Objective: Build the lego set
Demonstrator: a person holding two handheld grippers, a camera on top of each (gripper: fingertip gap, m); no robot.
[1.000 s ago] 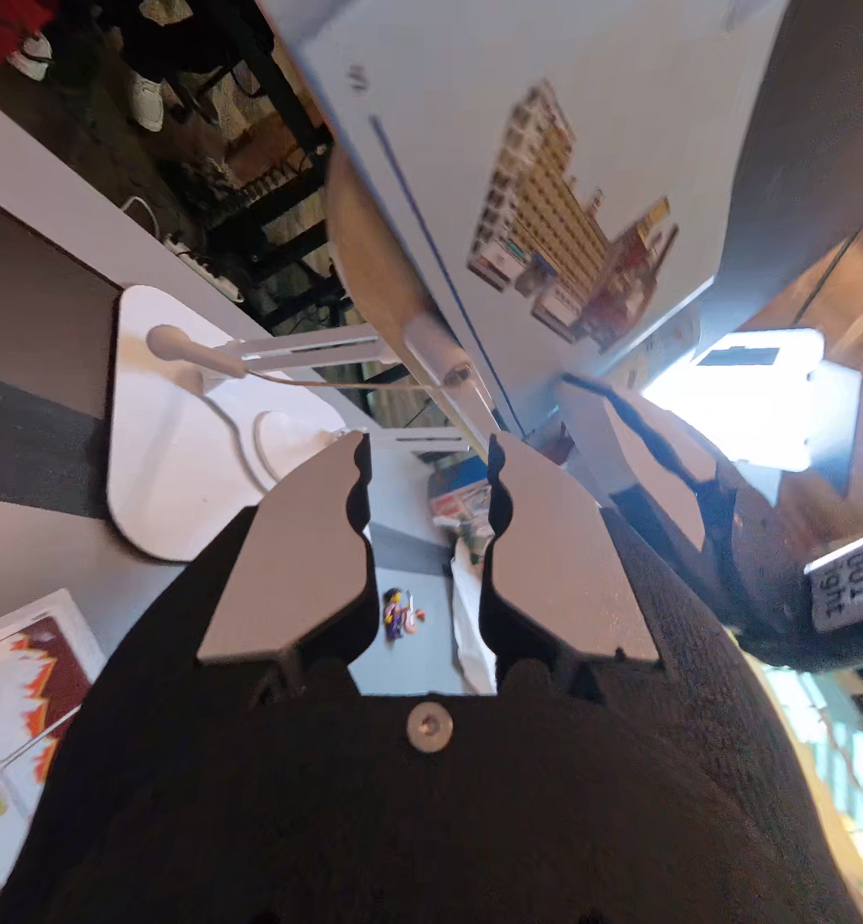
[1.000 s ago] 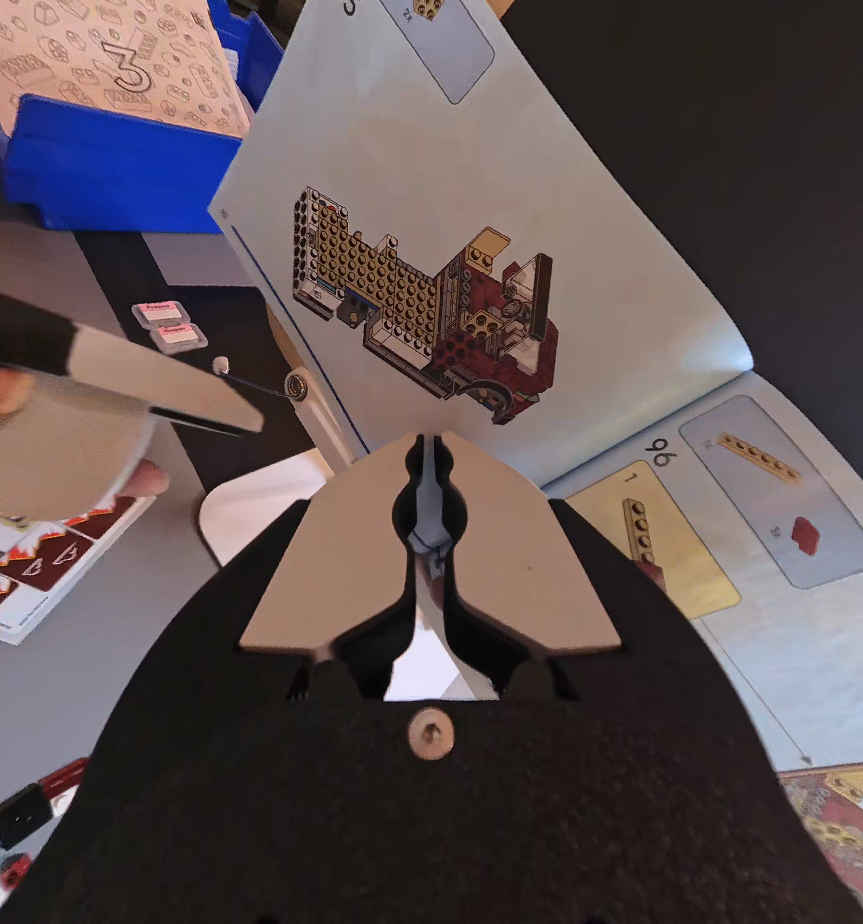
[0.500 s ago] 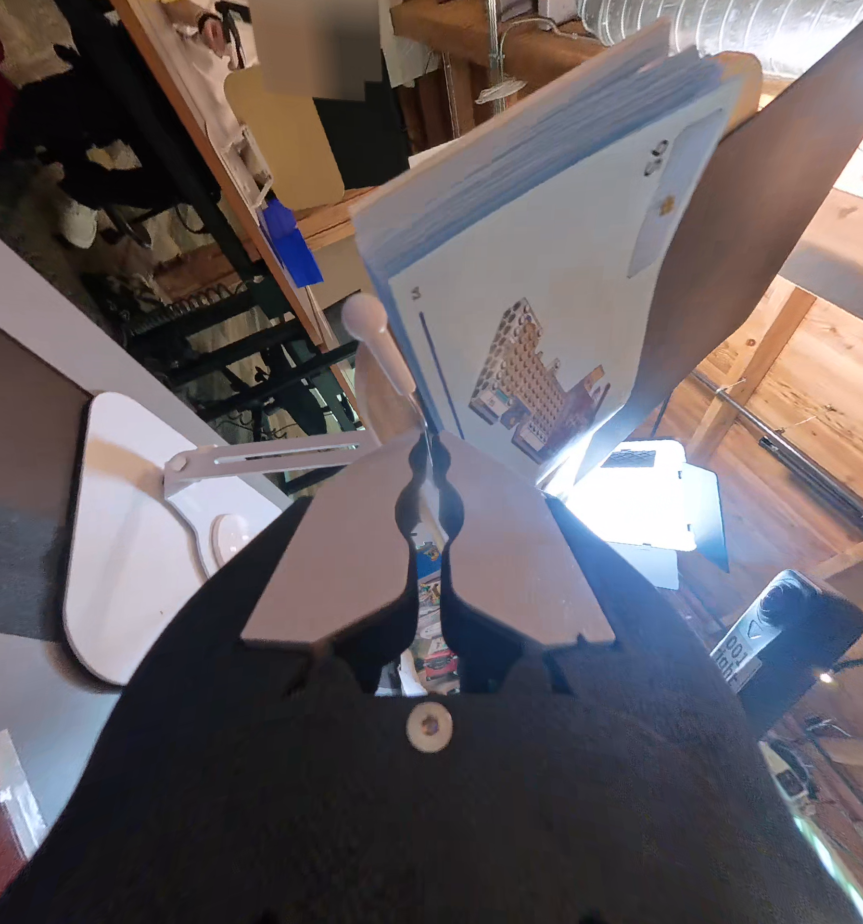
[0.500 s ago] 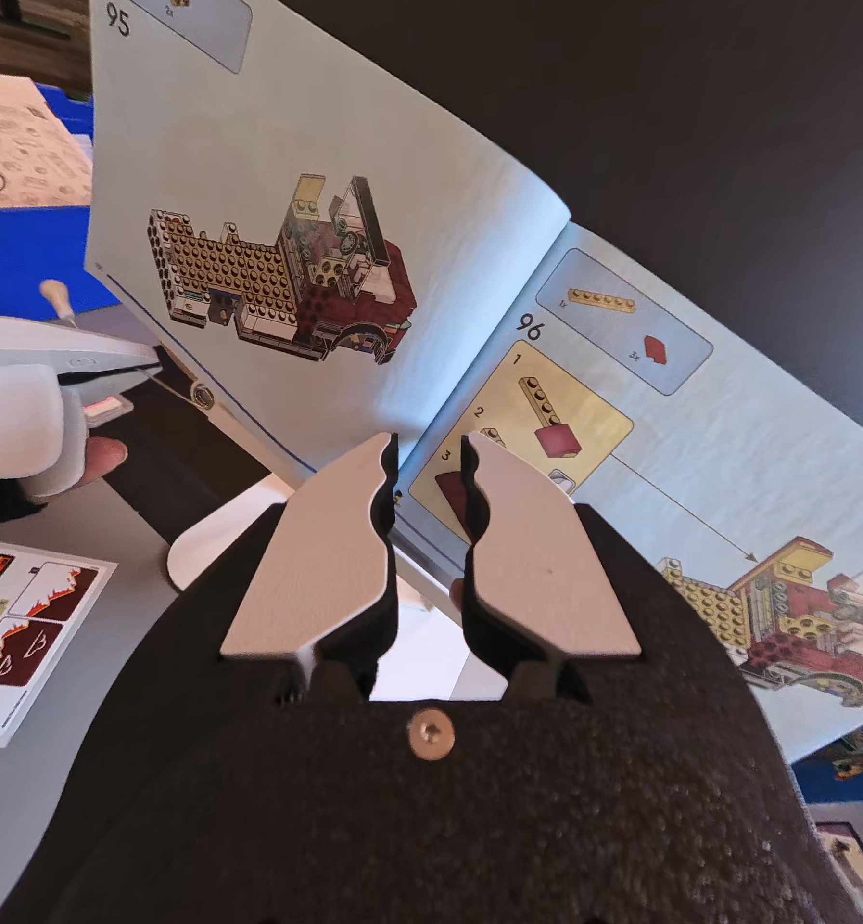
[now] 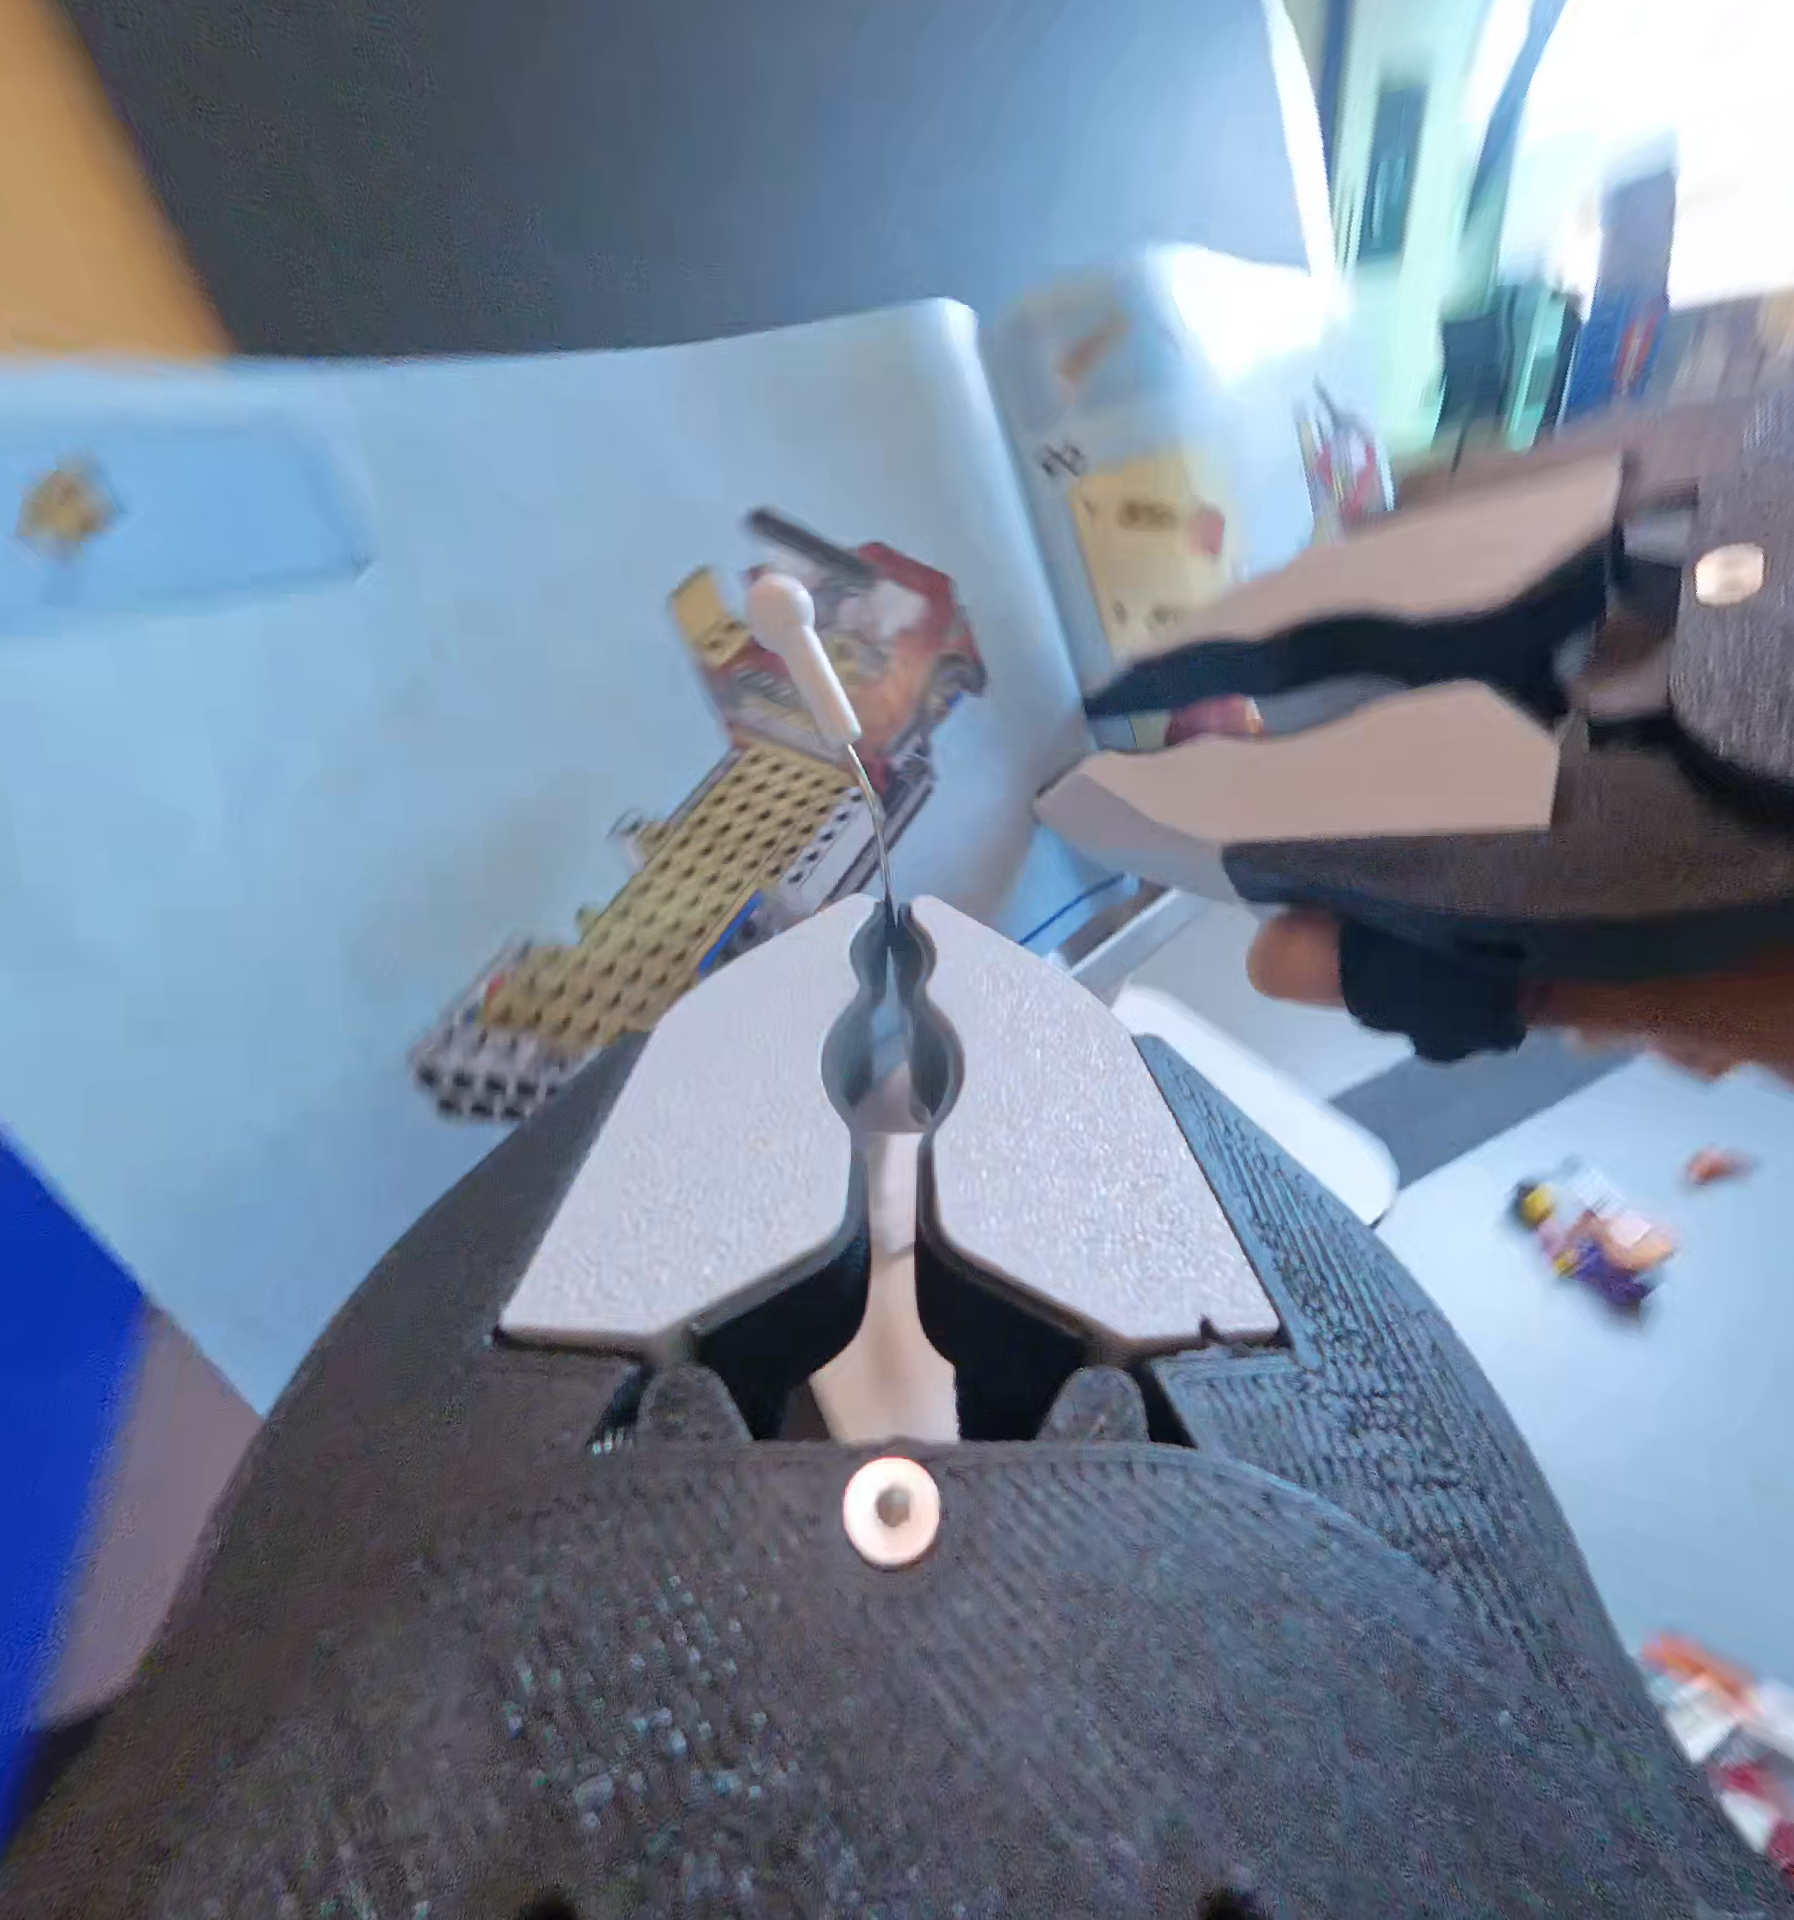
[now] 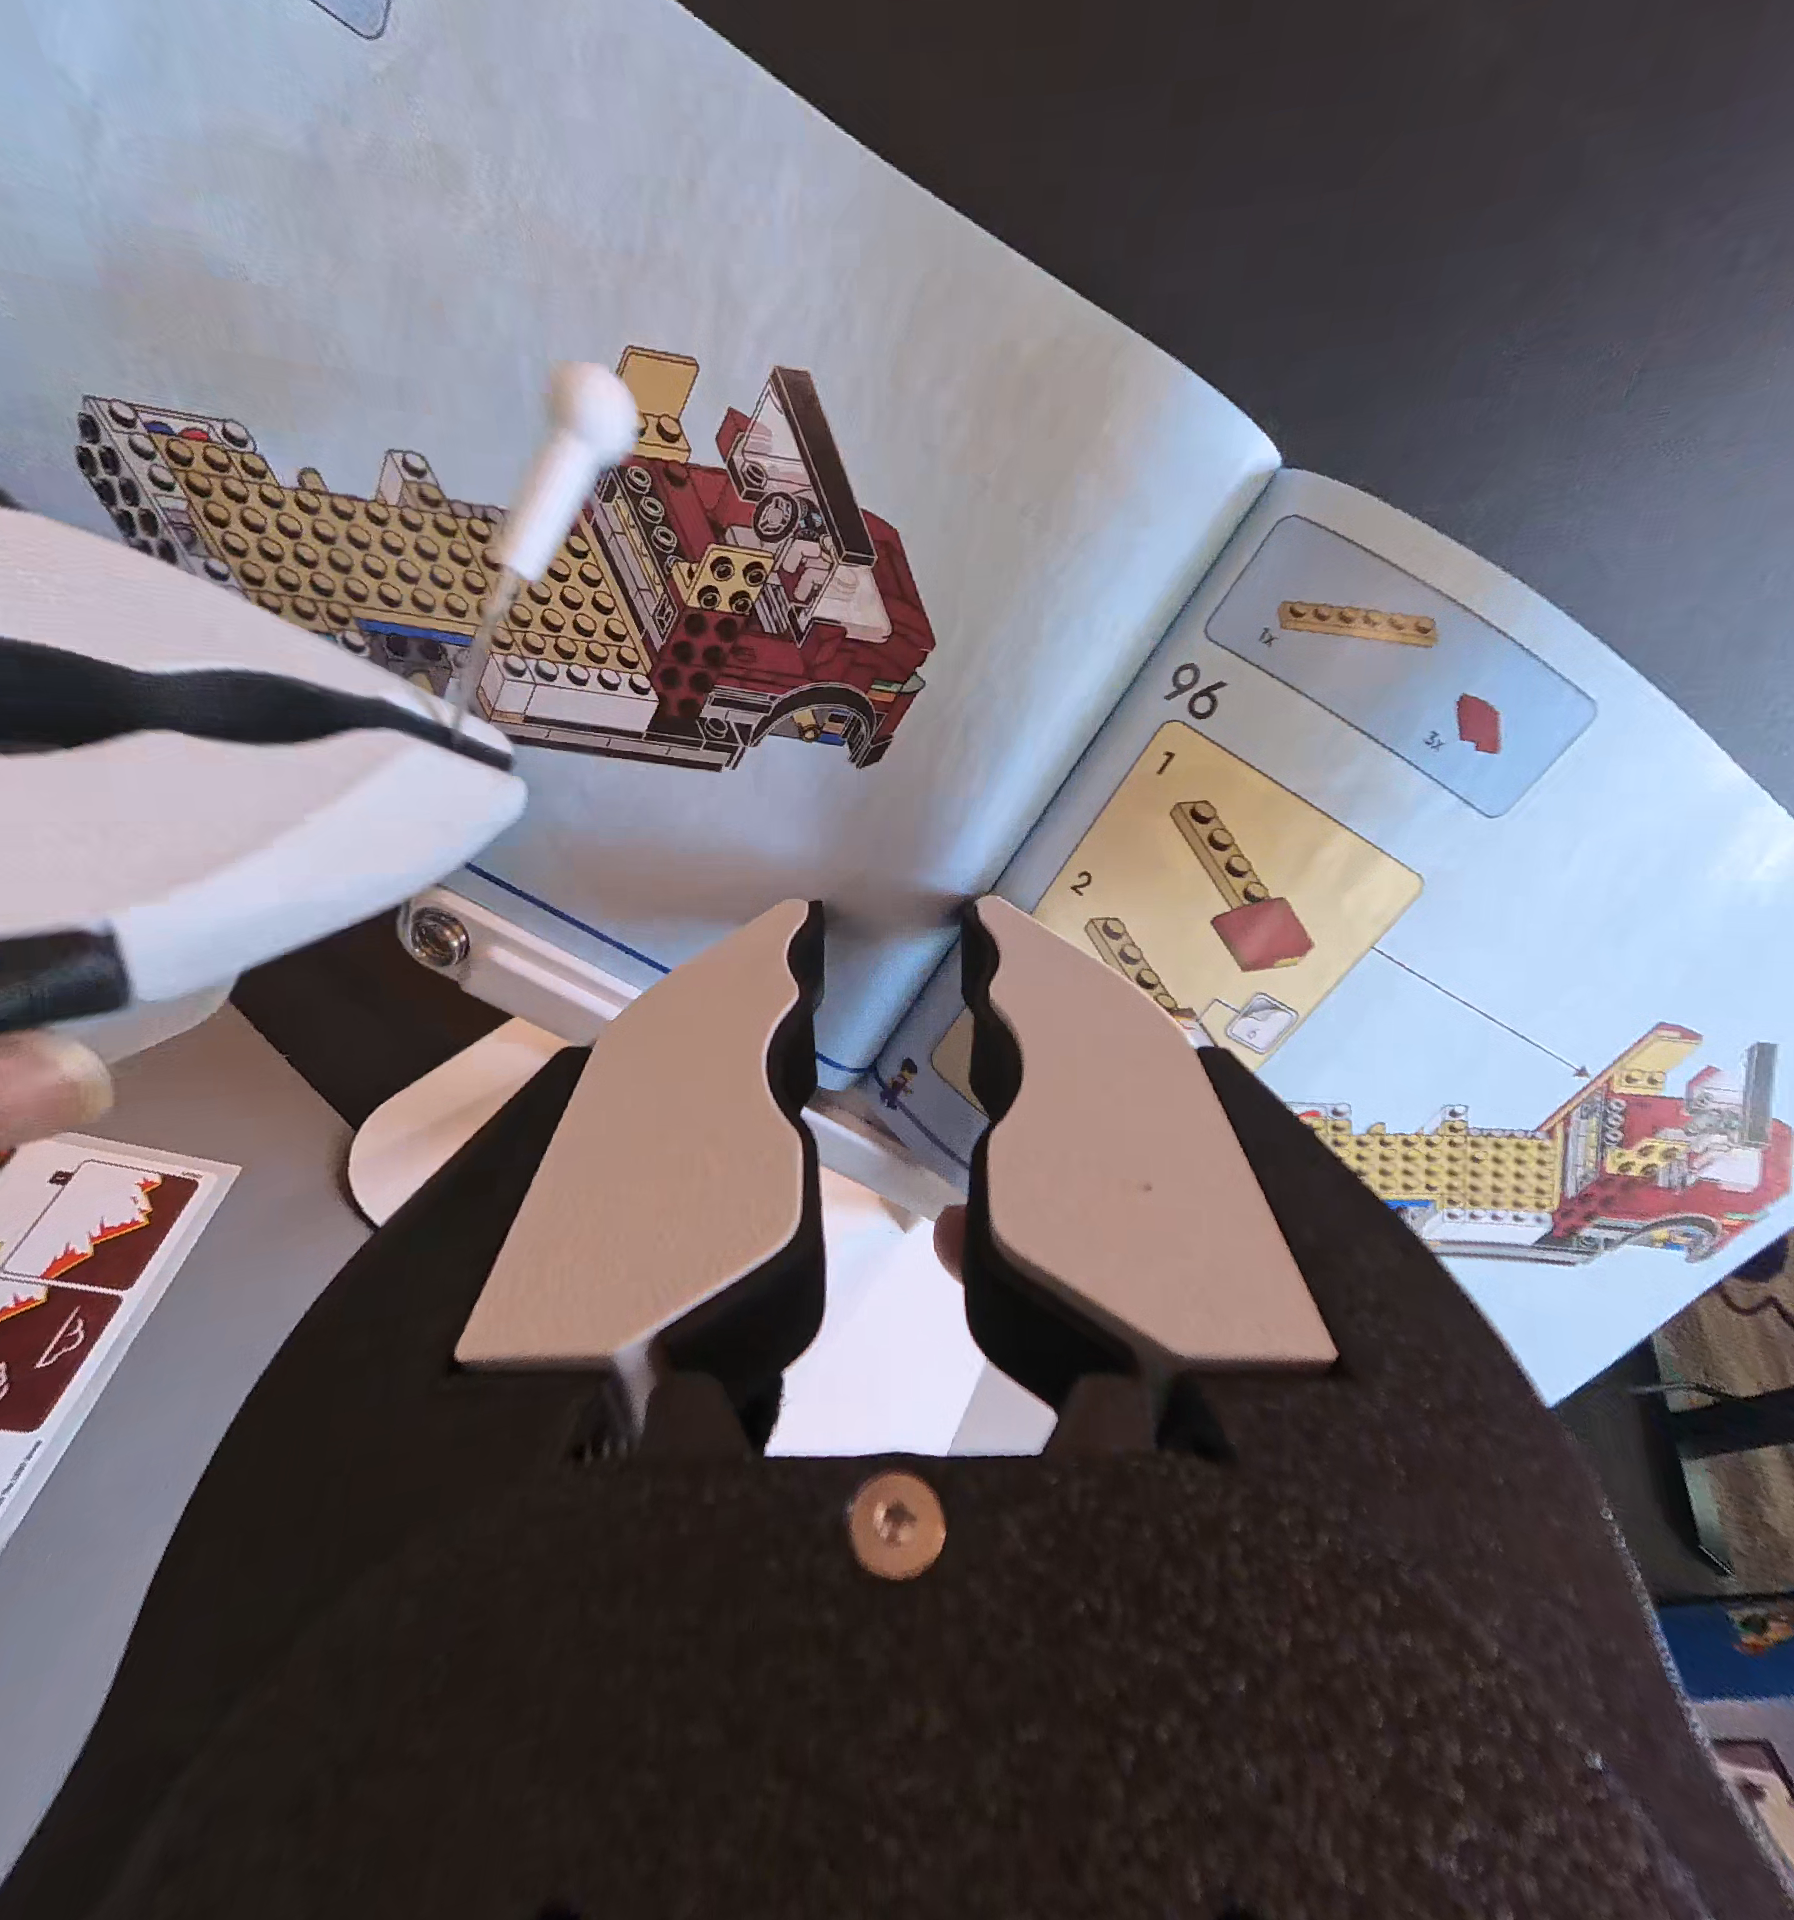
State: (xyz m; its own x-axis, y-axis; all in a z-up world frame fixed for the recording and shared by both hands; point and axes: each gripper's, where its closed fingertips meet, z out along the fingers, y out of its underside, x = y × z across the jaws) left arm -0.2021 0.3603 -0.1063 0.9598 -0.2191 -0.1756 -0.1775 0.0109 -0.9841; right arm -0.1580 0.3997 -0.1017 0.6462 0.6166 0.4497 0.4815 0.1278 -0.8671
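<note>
An open instruction booklet (image 6: pixel 872 364) with brick-truck pictures stands on a white book stand (image 6: pixel 519 966). My left gripper (image 5: pixel 891 914) is shut on the thin metal wire of the stand's page-holder arm (image 5: pixel 877 821), whose white tip (image 5: pixel 784 613) lies over the left page. It also shows in the right wrist view (image 6: pixel 498 758), with the white tip (image 6: pixel 581 416) above it. My right gripper (image 6: pixel 893 925) is open at the bottom of the booklet's fold, with nothing pressed between its pads. The left wrist view shows it (image 5: pixel 1101 748) open at the right.
A sticker sheet (image 6: pixel 62 1320) lies on the grey table at the left. A small minifigure (image 5: pixel 1589 1236) and loose packets (image 5: pixel 1745 1714) lie on the table to the right. Something blue (image 5: pixel 10 1351), blurred, is at the left. The stand's white base (image 6: pixel 425 1143) sits under the booklet. The small minifigure (image 5: pixel 1589 1236) is about 25 cm from both grippers' fingertips.
My left gripper shut on the page-holder wire and swung it up over the left page. My right gripper let go of the page it was pinching and opened at the fold.
</note>
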